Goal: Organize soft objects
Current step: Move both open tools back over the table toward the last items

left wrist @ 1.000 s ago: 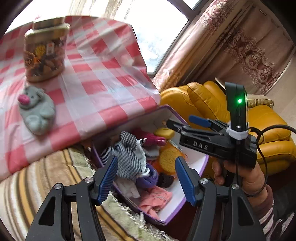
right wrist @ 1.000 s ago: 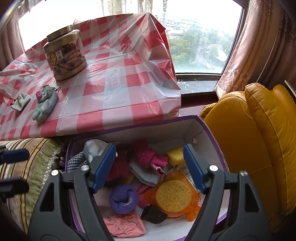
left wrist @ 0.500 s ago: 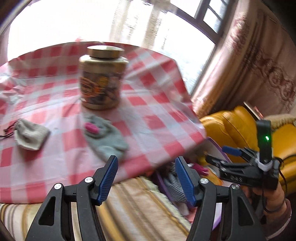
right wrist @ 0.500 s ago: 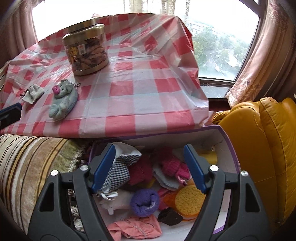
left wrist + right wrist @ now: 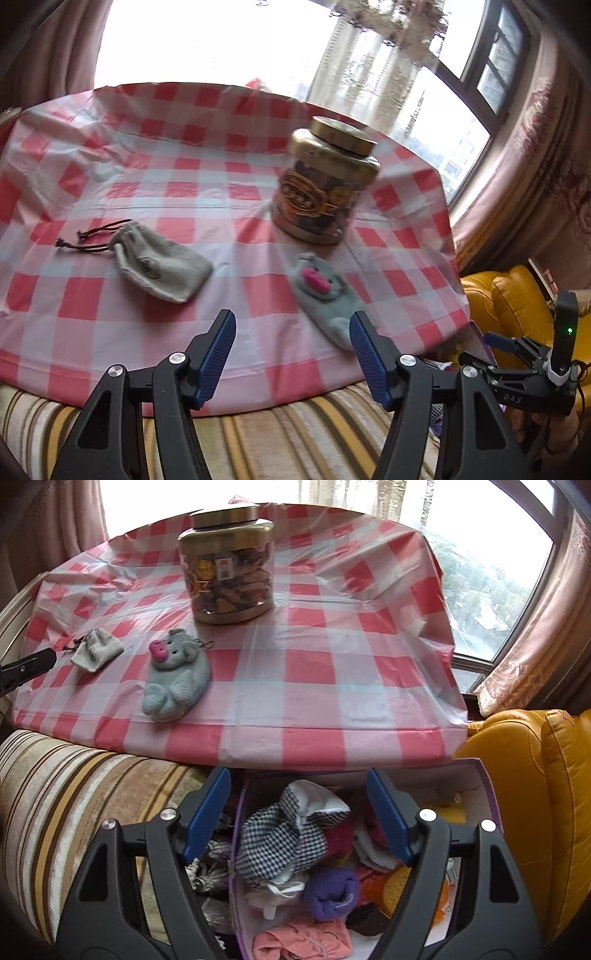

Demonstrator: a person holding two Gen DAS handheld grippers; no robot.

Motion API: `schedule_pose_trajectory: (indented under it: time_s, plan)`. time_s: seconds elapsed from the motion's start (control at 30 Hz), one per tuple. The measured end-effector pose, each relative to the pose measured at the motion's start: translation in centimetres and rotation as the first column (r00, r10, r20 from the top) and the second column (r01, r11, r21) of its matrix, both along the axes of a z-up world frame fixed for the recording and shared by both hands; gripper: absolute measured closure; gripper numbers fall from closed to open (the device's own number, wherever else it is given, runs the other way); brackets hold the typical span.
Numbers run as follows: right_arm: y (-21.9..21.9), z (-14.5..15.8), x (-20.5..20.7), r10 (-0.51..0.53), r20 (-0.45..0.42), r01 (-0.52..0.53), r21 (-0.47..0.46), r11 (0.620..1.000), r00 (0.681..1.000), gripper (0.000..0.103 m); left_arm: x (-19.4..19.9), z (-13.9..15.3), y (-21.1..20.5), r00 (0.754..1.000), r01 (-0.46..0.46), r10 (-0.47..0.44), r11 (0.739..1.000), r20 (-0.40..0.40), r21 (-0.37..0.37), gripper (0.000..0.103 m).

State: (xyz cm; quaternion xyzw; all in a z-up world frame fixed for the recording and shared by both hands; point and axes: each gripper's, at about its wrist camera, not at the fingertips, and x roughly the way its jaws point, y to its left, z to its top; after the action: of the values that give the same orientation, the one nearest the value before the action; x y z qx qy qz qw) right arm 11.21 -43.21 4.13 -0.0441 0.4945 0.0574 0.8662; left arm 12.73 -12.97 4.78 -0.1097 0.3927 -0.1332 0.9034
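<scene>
A grey plush pig with a pink snout (image 5: pixel 325 295) (image 5: pixel 176 675) and a grey drawstring pouch (image 5: pixel 162 266) (image 5: pixel 96 653) lie on the red-checked tablecloth (image 5: pixel 221 192) (image 5: pixel 332 657). My left gripper (image 5: pixel 291 354) is open and empty, just short of the table's near edge, with the pig by its right finger. My right gripper (image 5: pixel 295 812) is open and empty above a purple-edged box (image 5: pixel 491 794) full of soft items: a checked cloth (image 5: pixel 288 834), a purple roll (image 5: pixel 332 893), a pink garment (image 5: pixel 303 941). The right gripper also shows at the lower right of the left wrist view (image 5: pixel 491 350).
A gold-lidded jar of snacks (image 5: pixel 325 184) (image 5: pixel 229 565) stands on the table behind the pig. A striped couch cover (image 5: pixel 277 443) (image 5: pixel 74 786) lies below the table edge. A yellow armchair (image 5: pixel 546 812) stands at the right, with curtains and a window behind.
My left gripper has swung from over the box up and left to face the table; the pouch has come into view. My right gripper has drawn back a little from the box. Both stay open.
</scene>
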Motion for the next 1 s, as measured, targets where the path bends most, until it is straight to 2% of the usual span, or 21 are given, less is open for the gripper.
schedule_pose_trajectory:
  time_s: [0.43, 0.57, 0.73, 1.0]
  plan:
    - [7.1, -0.8, 0.9, 0.156, -0.028, -0.154, 0.048, 0.987, 0.987, 0.025, 0.1, -1.3, 7.6, 0.987, -0.157, 0.156, 0.987, -0.044, -0.023, 0.038]
    - [8.9, -1.2, 2.0, 0.179, -0.033, -0.176, 0.077, 0.981, 0.983, 0.024, 0.2, -1.7, 8.8, 0.982, -0.180, 0.177, 0.983, -0.063, -0.039, 0.038]
    - [10.7, -1.9, 3.5, 0.186, -0.033, -0.183, 0.073, 0.980, 0.982, 0.019, 0.3, -1.9, 9.8, 0.978, -0.198, 0.194, 0.979, -0.078, -0.049, 0.038]
    - [12.8, -3.2, 5.9, 0.192, -0.045, -0.190, 0.047, 0.981, 0.980, 0.016, 1.7, -2.8, 10.6, 0.965, -0.229, 0.222, 0.973, -0.138, -0.036, 0.036]
